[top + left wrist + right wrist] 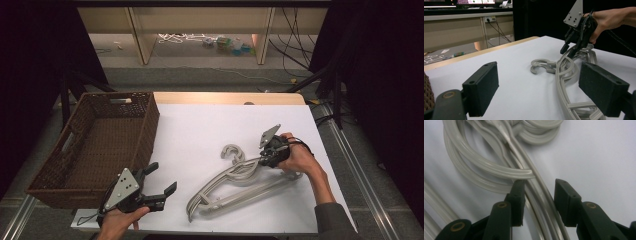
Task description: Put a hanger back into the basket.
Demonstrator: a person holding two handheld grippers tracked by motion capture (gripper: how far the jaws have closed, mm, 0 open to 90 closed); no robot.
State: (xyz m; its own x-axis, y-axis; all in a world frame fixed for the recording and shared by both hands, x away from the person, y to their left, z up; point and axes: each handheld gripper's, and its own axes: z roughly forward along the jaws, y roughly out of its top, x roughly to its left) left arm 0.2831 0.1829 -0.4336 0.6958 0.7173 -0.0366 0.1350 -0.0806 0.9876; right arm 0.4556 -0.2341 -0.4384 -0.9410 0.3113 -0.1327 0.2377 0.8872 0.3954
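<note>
While your right hand-held gripper point(263, 159) straddles the grey hangers point(235, 185) near their hooks point(232, 152), its jaws sit either side of the bundled arms with a gap showing on the right side, so it is open around them and not yet pinching. In the right gripper view, one pad point(517, 197) lies against or just beside the plastic strips, the other point(564, 200) stands clear. The hangers lie stacked flat on the white bench point(200, 130), right of centre, hooks pointing toward the far edge and long arms running toward you and to the left. That stacking probably explains why you approach at the neck, where the pieces run close together and one grip could take them all. Your left hand-held gripper point(156, 181) waits at the near left, jaws wide open and holding nothing, just beside the wicker basket point(95, 145), which sits at the bench's left edge. It looks placed to steady the basket or receive the load.
</note>
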